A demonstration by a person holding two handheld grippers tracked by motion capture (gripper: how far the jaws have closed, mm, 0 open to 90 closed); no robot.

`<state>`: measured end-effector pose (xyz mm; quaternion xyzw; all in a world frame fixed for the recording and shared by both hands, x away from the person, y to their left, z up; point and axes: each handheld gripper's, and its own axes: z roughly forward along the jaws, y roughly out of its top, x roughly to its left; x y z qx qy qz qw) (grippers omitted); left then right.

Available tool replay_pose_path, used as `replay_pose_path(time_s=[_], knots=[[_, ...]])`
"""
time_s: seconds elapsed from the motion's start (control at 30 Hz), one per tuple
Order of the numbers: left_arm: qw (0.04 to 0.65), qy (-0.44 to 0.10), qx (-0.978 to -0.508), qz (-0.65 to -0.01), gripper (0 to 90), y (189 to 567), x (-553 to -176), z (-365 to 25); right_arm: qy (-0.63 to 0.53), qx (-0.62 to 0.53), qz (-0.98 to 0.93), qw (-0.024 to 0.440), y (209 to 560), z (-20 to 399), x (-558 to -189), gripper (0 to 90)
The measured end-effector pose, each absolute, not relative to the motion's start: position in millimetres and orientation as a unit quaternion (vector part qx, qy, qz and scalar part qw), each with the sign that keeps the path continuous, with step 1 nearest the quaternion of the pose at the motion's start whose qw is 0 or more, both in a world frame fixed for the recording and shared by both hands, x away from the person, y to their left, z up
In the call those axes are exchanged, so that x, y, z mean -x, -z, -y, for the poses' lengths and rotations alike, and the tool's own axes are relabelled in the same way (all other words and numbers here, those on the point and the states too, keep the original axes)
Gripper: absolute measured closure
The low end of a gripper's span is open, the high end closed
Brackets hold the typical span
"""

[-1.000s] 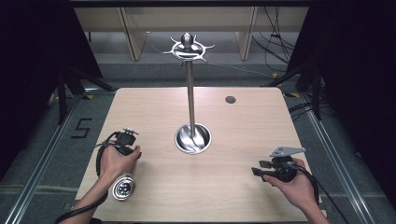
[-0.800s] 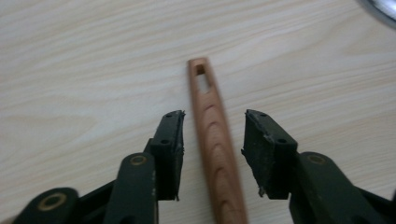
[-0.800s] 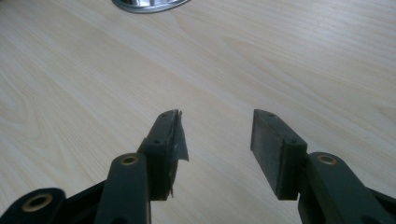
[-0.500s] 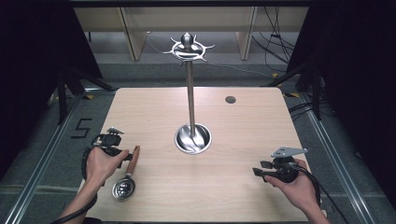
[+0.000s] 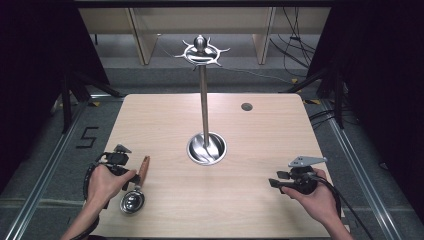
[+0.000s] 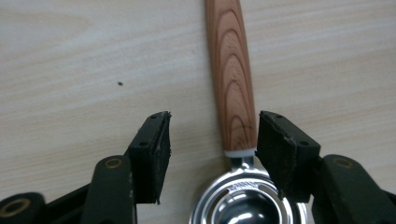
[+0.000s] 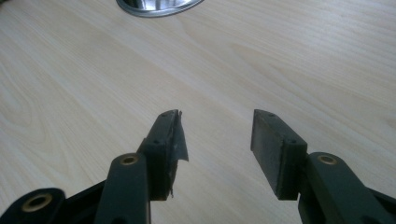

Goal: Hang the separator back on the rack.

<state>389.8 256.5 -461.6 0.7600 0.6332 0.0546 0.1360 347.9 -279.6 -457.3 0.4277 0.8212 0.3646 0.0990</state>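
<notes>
Thing in hand: a small round steel strainer with a long wood-grain handle (image 5: 144, 169), lying flat on the pale wooden desk (image 5: 260, 145) near its front left corner.
Left gripper (image 5: 131, 176): my jaws have just been opening and stand wide; in the left gripper view the handle (image 6: 232, 79) lies between them, hard against the right-hand pad, touching or nearly so, and clear of the other.
Key relation: the handle's long axis runs straight ahead from my jaws, away from me, with the steel bowl (image 6: 245, 205) at their root.
Nearer hand: my left, by far.
Right gripper (image 5: 274, 183): jaws wide and empty, low over bare desk at the front right, well apart from the strainer.
Surface: smooth light woodgrain; a tall steel hook stand (image 5: 204, 100) rises from a round base at the centre.
Room: dark curtains at the sides, grey floor, cables.
</notes>
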Motion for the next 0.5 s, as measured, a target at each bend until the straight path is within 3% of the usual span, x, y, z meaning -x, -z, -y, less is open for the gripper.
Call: replay_pose_path(time_s=[0.5], knots=[[0.109,-0.025,-0.772,-0.626,52.9,470.9,-405.6,-245.8,-0.370,-0.433,-0.816,0.099,460.1,279.3,-347.5,52.8]])
